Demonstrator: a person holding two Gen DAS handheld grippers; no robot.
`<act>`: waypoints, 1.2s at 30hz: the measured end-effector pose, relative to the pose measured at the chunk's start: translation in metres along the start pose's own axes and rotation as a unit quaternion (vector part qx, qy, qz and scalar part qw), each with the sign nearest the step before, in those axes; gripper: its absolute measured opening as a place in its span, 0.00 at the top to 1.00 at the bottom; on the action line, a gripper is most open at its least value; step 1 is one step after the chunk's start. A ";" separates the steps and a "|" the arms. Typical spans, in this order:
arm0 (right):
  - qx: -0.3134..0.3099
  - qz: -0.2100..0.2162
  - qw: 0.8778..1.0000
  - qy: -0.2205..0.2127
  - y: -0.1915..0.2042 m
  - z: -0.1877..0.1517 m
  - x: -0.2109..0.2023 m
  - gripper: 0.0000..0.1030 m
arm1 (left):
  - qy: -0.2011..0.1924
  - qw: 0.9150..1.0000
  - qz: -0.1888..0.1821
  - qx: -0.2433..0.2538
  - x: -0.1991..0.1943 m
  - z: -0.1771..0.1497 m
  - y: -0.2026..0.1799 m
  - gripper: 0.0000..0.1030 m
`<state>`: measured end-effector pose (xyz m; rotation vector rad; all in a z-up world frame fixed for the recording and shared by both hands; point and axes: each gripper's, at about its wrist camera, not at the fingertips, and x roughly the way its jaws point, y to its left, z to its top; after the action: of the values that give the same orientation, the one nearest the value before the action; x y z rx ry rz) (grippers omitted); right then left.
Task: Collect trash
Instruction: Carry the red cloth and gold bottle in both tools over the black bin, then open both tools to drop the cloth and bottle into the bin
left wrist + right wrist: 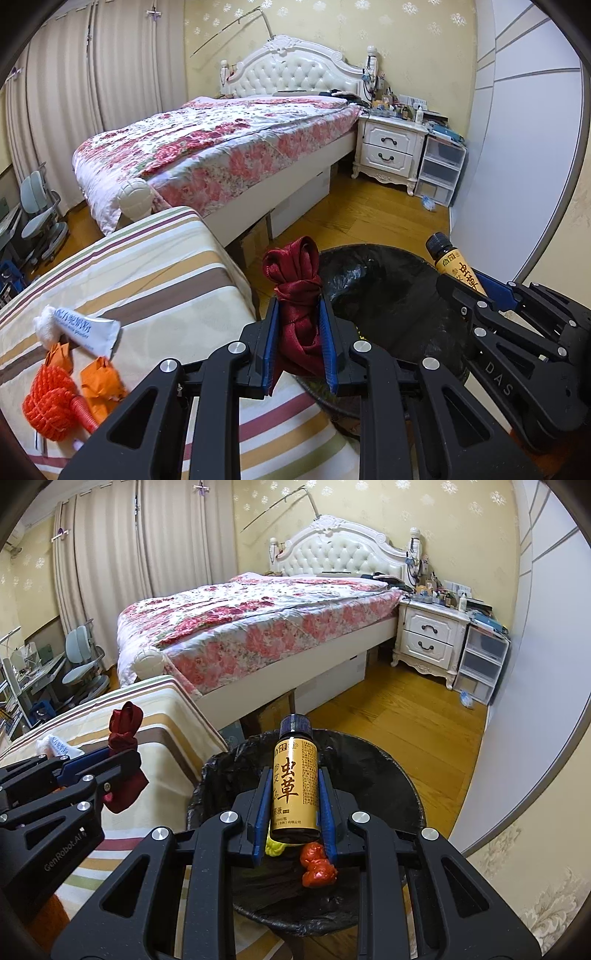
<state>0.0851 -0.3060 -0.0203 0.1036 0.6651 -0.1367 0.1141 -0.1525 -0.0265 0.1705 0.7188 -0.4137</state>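
Both grippers are loaded over the round bin lined with a black plastic bag. The right gripper has its blue-padded fingers closed narrow on a small brown glass bottle with a yellow label and black screw cap, held upright, cap pointing away, right above the bin's open mouth. Down inside the liner, just below the bottle's base, lie a crumpled red wrapper and a bit of yellow netting, the yellow mostly hidden behind the finger.

Over to the left, the left gripper is clamped on a knotted bundle of dark red satin cloth, the knot standing up beyond the fingertips and the tail hanging down between the pads. It sits at the near left edge of the bin, right where the bin meets the striped cream, brown and maroon bedspread.

More trash waits on that bedspread, near left: a white squeezed tube with blue lettering, a white fluffy wad touching its left end, two scraps of crumpled orange paper, and an orange mesh net ball with a ribbed neck.

Farther back, a bed with a floral red and white quilt, a white tufted headboard, a white two-drawer nightstand at right, wood floor.
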 end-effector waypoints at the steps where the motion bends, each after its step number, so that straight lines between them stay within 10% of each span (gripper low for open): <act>1: 0.001 0.000 1.000 0.001 0.000 0.000 0.002 0.77 | 0.002 1.000 0.001 0.002 0.004 0.001 -0.001 0.79; 20: 0.029 -0.011 0.999 0.014 -0.021 -0.002 0.024 0.77 | 0.030 0.999 0.012 0.024 0.038 0.006 -0.020 0.77; 28: 0.040 -0.022 0.999 0.008 -0.024 -0.005 0.021 0.63 | 0.028 0.999 0.019 0.020 0.036 0.003 -0.018 0.38; 36: 0.041 -0.028 0.999 0.006 -0.020 -0.008 0.010 0.53 | 0.023 0.999 0.032 0.003 0.025 0.000 -0.005 0.29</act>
<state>0.0853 -0.3260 -0.0340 0.1642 0.6747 -0.2177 0.1288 -0.1647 -0.0429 0.2092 0.7554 -0.3520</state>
